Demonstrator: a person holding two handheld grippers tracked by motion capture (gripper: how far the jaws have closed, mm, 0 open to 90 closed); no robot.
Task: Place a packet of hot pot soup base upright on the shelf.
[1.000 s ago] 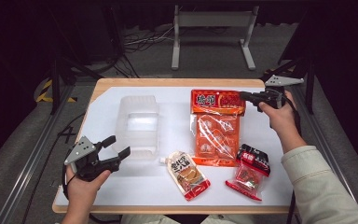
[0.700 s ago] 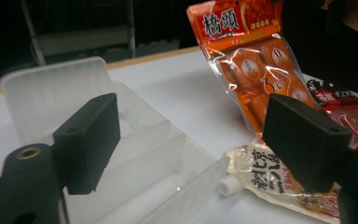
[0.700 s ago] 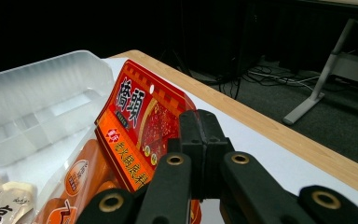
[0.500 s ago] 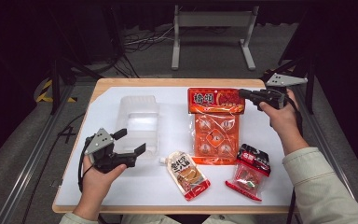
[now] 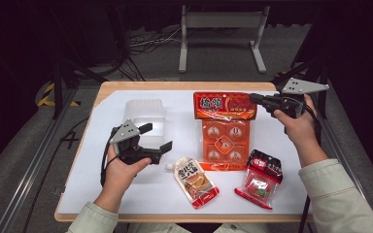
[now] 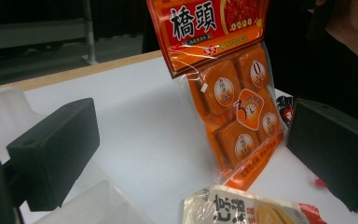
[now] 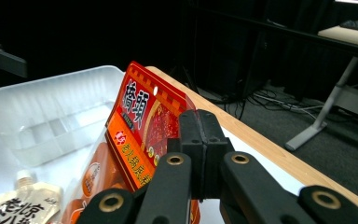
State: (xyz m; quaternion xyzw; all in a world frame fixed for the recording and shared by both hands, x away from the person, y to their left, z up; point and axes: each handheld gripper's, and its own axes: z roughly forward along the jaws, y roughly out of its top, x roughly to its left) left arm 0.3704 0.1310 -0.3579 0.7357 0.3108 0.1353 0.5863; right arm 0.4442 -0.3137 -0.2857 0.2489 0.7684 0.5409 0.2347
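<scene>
My right gripper point(image 5: 258, 99) is shut on the top right corner of a big orange snack pack point(image 5: 225, 131) with a red header. It holds the pack tilted up, and the pack's lower edge rests on the white table top point(image 5: 184, 104). In the right gripper view the shut jaws point(image 7: 199, 140) pinch the header of the pack point(image 7: 140, 121). My left gripper point(image 5: 156, 137) hovers over the table left of the pack. Its jaws have just been opening and nothing is between them. In the left gripper view, beyond the left gripper point(image 6: 191, 135), the pack point(image 6: 233, 107) stands upright farther off.
A clear plastic container point(image 5: 145, 116) sits at the back left, just behind my left gripper. A sauce pouch point(image 5: 194, 180) and a red and black packet point(image 5: 261, 177) lie near the front edge. The wooden table rim point(image 5: 175, 86) borders a dark floor with stands and cables.
My left hand has moved right toward the table's middle and its jaws have spread wider. My right hand has risen a little, lifting the pack's top edge.
</scene>
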